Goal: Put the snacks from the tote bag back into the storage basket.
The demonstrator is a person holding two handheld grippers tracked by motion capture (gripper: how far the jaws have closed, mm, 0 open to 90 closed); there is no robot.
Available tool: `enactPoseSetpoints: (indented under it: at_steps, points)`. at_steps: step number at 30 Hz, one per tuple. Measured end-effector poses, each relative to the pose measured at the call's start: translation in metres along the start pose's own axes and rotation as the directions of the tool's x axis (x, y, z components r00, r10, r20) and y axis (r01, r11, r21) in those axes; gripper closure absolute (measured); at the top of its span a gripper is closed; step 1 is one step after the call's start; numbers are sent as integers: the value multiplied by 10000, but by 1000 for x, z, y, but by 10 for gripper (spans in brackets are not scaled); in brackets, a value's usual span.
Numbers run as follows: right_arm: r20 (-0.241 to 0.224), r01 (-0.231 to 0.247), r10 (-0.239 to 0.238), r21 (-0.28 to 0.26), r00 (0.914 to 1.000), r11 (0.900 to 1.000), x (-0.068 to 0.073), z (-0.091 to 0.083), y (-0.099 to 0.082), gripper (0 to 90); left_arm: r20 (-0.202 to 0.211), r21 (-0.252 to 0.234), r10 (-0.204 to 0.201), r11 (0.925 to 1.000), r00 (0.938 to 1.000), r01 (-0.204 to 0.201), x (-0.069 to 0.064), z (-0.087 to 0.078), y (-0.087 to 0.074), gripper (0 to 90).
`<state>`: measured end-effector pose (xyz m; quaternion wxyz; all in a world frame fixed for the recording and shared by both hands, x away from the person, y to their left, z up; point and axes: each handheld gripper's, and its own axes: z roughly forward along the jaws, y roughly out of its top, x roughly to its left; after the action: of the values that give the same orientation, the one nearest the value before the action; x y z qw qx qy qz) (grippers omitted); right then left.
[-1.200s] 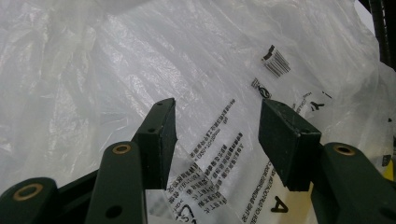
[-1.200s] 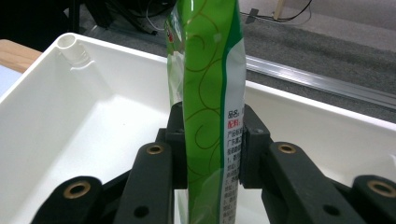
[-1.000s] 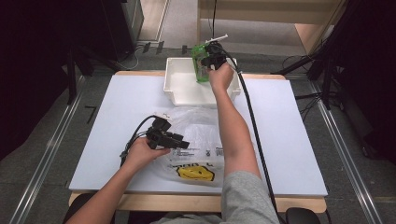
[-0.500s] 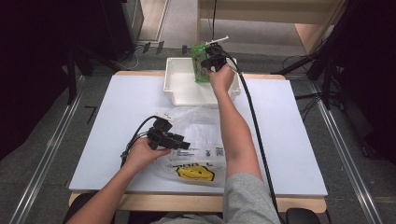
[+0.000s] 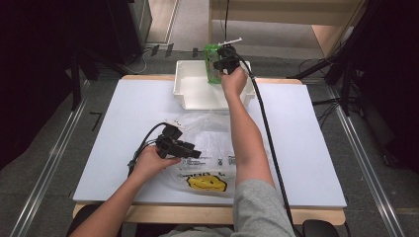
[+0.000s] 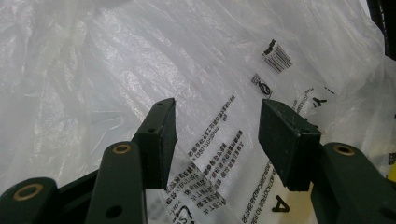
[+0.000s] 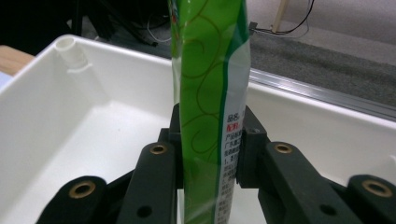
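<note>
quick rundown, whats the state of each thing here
green packet: upright, clamped, over the tub
right gripper: shut on the packet
white tub: on the table, open-topped
plastic bag: crumpled, lying flat on the table
left gripper: open, jaws over the bag

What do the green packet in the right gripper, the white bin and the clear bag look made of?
Green printed packet: glossy plastic film, by its sheen and creases. White rectangular bin: apparently rigid moulded plastic, smooth satin walls. Clear crinkled bag with black print: thin translucent plastic film, finely wrinkled.
</note>
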<state>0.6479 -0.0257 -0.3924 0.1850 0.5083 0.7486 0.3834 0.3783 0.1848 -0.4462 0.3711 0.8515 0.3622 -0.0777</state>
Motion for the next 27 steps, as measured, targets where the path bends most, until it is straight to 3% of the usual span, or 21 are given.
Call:
enactPoseSetpoints:
  at_steps: [3,5,7,11,19,22,27]
  points:
    - [-110,-12,13,89,9999,10000,1,2,-3,744,4,-31,7,10000,10000,-7,-1,0,0,476]
    - [-451,-295,299,92,9985,9995,1,1,-5,742,13,0,20,10000,10000,-20,0,0,0,476]
    - [-413,-115,119,89,9991,9999,2,2,-5,739,13,46,-11,10000,10000,11,-1,1,0,476]
    - [-593,-238,263,425,9979,9988,0,5,-5,702,1,30,46,10000,10000,-46,-1,1,0,476]
    - [-408,-131,175,1050,9990,9944,-4,14,-12,636,5,62,31,10000,10000,-31,-1,1,0,475]
    - [-246,-422,452,1112,9987,9929,-6,17,-13,565,9,73,38,10000,10000,-38,-1,1,0,475]
    - [-92,-614,629,1166,9980,9913,-8,18,-14,525,27,33,22,10000,10000,-22,-1,1,0,475]
